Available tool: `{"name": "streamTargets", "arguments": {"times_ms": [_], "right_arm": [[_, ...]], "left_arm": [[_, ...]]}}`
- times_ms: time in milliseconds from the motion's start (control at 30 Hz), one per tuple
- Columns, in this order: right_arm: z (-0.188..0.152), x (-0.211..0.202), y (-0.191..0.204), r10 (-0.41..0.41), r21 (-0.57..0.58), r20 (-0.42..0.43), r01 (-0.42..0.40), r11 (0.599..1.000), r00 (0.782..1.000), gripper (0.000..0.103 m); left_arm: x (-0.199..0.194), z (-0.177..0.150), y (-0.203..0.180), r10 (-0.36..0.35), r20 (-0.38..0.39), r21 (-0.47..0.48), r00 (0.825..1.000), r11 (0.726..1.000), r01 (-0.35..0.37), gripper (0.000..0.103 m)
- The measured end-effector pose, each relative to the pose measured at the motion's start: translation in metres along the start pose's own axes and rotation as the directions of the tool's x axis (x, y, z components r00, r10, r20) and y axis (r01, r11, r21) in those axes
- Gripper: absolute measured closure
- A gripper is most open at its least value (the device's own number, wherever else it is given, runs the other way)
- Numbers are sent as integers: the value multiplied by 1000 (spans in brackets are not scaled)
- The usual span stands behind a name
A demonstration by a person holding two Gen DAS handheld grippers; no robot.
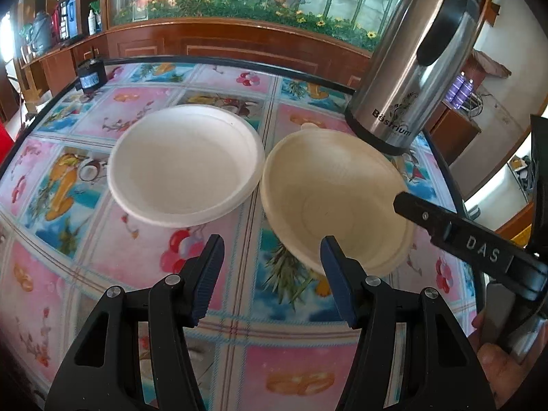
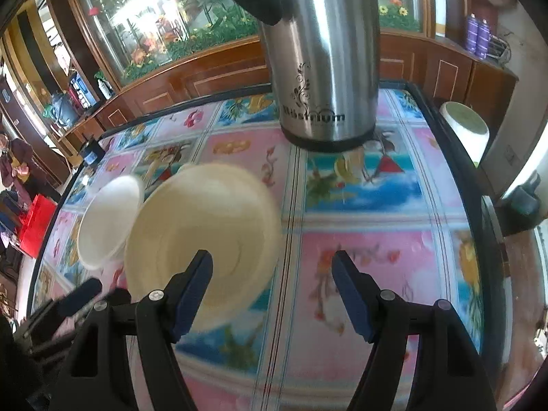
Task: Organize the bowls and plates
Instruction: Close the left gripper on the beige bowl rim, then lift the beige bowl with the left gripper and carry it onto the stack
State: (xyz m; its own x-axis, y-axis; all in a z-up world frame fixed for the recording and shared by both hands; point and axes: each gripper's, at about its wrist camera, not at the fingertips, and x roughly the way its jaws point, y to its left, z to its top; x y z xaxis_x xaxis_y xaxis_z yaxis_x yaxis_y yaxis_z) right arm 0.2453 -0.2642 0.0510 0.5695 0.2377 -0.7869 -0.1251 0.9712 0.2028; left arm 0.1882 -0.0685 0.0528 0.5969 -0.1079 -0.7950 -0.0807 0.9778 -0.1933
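Bowls sit side by side on the worktop [image 1: 102, 274] in the left wrist view: a white bowl [image 1: 185, 167] at about 11 o'clock from the left gripper [image 1: 272, 250] and a cream bowl [image 1: 335, 202] at about 1 o'clock, their rims almost touching. The left gripper's fingers [image 1: 212, 260] stand wide apart, holding nothing, the right-hand one overlapping the cream bowl's near rim. The right gripper [image 1: 479, 243] reaches in from 3 o'clock, one finger above the cream bowl; whether it touches cannot be told. A steel kettle [image 1: 411, 68] stands at 1 o'clock behind the cream bowl. The worktop wears a glossy fruit-and-flower cloth in pink and blue squares. Beyond it run wooden cabinets [image 1: 219, 44] under a glass case of artificial flowers.

In the right wrist view the right gripper [image 2: 272, 267] hovers with fingers [image 2: 195, 284] spread, nothing between them. The cream bowl [image 2: 205, 229] lies at 10 o'clock, blurred, the white bowl [image 2: 106, 219] beside it farther left. The kettle [image 2: 325, 61] stands at 12 o'clock.
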Motion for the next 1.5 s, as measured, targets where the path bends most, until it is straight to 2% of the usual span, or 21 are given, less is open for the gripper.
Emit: {"name": "streamTargets", "arguments": {"times_ms": [200,233,300,367,467,500,533,567,633,767,967,1067,1333,1500], "right_arm": [[12,20,0,5,-26,-17,-5,1000,1000,32],[14,22,-1,4,-30,-23,-4,1000,1000,34],[15,29,0,-6,-51,-41,4,999,999,53],[14,34,1,-10,-67,-60,6,998,998,65],[8,36,3,-21,-89,-77,15,996,997,73],[6,35,3,-24,-95,-76,17,995,997,75],[4,33,4,-25,-100,-77,17,995,997,76],[1,30,4,-21,-101,-75,13,995,997,77],[-8,19,8,-14,-111,-78,5,994,997,79],[-28,-6,11,-2,-109,-75,-7,994,997,81],[-70,-34,7,36,-46,-95,-40,998,995,81],[-96,-43,18,46,-39,-114,-50,998,992,81],[-158,-76,34,101,24,-116,-99,995,988,80],[-188,-94,52,121,23,-127,-119,993,984,81]], "left_arm": [[18,3,-6,4,-25,-11,1000,1000,-5,44],[20,3,-6,4,-31,-12,1000,1000,-4,44],[24,3,-7,3,-36,-12,999,1000,-4,44],[26,3,-6,6,-31,-15,1000,1000,-7,44],[29,4,-2,-16,-32,-33,999,999,15,44],[29,4,-2,-22,-33,-34,999,999,21,47],[28,4,-1,-26,-32,-32,999,999,25,56],[28,4,-3,-32,-36,-22,999,999,31,61],[27,2,-5,-34,-54,-1,998,999,34,76],[15,-9,-9,-55,-84,45,995,997,59,82],[-5,-44,-9,-88,-155,113,984,988,106,84],[-19,-66,-6,-94,-184,145,978,982,122,85],[-59,-107,14,-119,-219,181,968,970,160,85],[-83,-133,34,-117,-231,203,966,965,166,85]]}}
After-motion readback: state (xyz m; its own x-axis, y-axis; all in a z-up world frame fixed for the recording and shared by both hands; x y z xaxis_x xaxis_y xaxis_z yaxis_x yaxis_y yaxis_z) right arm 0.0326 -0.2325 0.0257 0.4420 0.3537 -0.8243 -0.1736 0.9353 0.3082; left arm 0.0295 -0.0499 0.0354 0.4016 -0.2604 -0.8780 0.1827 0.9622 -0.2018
